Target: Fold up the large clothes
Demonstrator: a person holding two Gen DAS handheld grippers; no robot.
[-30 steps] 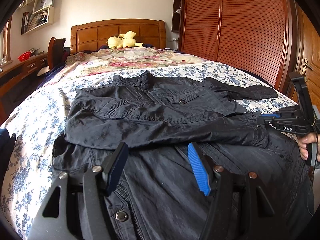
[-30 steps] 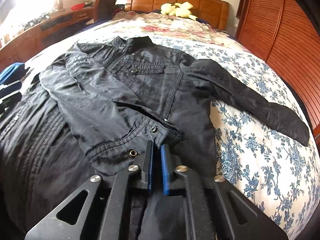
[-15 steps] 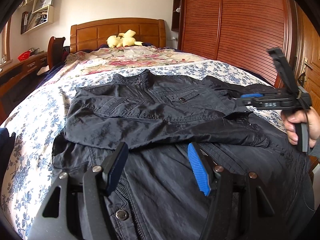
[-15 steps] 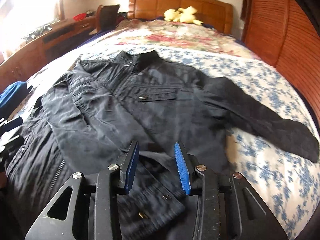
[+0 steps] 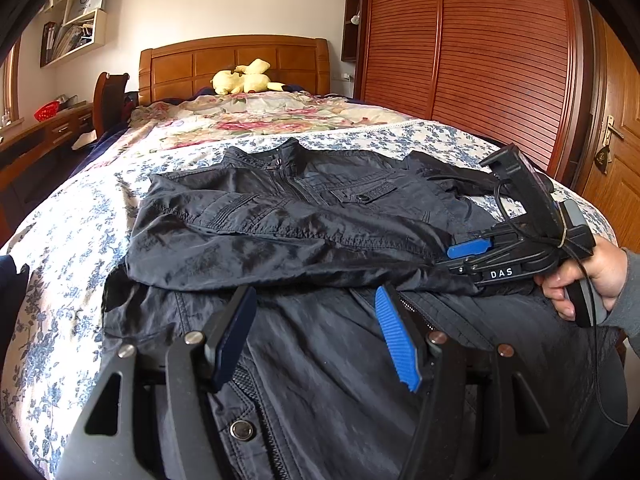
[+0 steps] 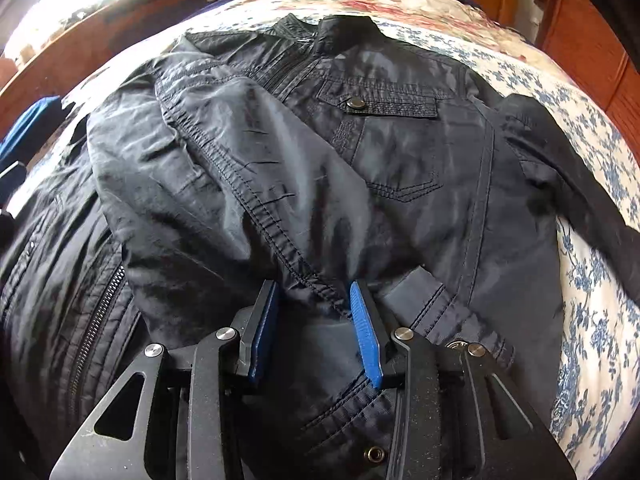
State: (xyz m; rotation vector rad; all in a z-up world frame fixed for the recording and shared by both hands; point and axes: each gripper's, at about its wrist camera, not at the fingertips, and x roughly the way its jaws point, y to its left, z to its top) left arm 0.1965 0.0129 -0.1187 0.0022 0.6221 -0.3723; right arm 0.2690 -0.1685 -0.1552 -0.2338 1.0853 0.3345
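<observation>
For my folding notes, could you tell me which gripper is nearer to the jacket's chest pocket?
Right. The right gripper hovers over the folded sleeve, just below the chest pocket; the left gripper sits farther back over the hem.

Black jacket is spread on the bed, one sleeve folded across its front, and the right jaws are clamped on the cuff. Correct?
Not quite: the right gripper has open jaws, clamped on nothing, as the right wrist view shows. The jacket, bed and folded sleeve are as stated.
</observation>
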